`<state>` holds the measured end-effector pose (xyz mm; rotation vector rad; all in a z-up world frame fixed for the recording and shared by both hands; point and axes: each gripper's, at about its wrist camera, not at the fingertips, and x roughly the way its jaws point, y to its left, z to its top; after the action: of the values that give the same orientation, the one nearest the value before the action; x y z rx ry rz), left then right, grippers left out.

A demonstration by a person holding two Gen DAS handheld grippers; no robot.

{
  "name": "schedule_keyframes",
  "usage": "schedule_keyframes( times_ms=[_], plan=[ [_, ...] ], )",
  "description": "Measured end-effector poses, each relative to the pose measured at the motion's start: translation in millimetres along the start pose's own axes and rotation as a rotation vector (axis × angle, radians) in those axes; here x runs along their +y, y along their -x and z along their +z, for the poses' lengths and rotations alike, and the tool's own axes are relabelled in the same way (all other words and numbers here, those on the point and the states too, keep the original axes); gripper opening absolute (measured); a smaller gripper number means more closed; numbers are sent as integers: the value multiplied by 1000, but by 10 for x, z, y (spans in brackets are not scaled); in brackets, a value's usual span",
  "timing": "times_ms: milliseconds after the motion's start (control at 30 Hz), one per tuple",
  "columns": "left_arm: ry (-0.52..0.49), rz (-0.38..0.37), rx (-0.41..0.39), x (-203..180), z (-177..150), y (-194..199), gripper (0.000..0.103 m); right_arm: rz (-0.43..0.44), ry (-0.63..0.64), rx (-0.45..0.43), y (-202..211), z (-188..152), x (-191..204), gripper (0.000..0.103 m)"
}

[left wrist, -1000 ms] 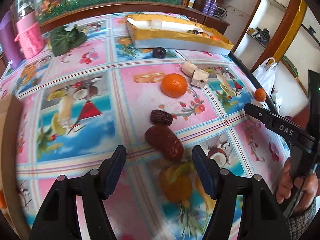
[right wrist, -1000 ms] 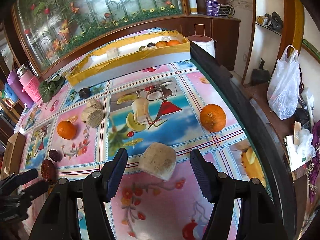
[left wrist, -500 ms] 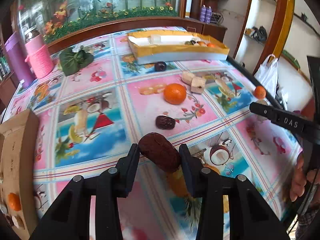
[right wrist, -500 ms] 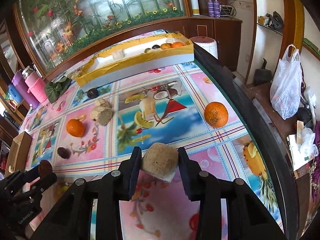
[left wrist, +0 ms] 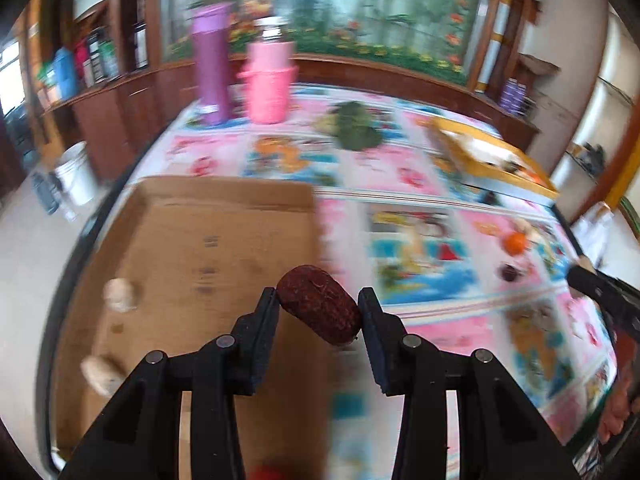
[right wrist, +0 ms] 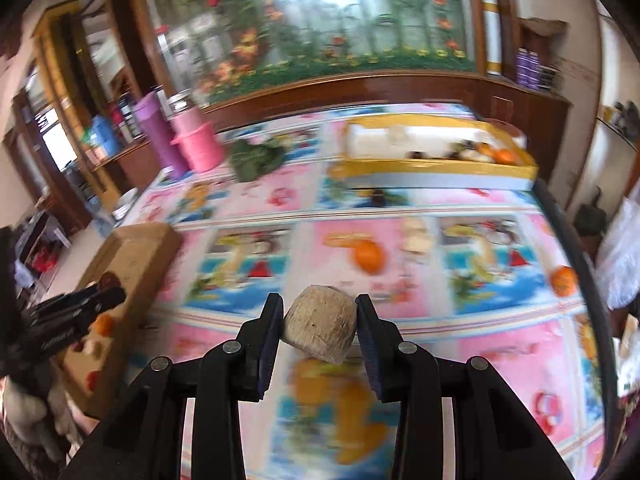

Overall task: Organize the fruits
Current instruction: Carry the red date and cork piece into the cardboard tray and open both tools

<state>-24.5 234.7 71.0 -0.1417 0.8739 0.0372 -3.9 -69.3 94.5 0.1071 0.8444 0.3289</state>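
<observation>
Both grippers have swung off the table toward the cardboard box (left wrist: 224,240) at its left end, their jaws having just closed. Left gripper (left wrist: 318,312) pinches a dark red date (left wrist: 318,309) above the box's edge. Right gripper (right wrist: 319,322) clamps a tan chunk (right wrist: 321,322) over the tablecloth (right wrist: 500,336).

both wrist views overlook the same tablecloth (left wrist: 400,168).

Cardboard box (left wrist: 208,248) left of yellow tray (left wrist: 496,164) on table (left wrist: 400,172)
</observation>
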Motion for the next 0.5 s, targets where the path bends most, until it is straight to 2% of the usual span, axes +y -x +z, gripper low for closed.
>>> schedule_keyframes(
  times_ms=[200, 367, 500],
  plan=[
    [85, 144, 51, 846, 184, -245, 40, 148, 132, 82, -440, 45, 1038, 40],
    [89, 207, 97, 1144, 283, -496, 40, 236, 212, 150, -855, 12, 1779, 40],
    [107, 215, 129, 1276, 278, -635, 40, 240, 283, 192, -1184, -54, 2239, 41]
  ],
)
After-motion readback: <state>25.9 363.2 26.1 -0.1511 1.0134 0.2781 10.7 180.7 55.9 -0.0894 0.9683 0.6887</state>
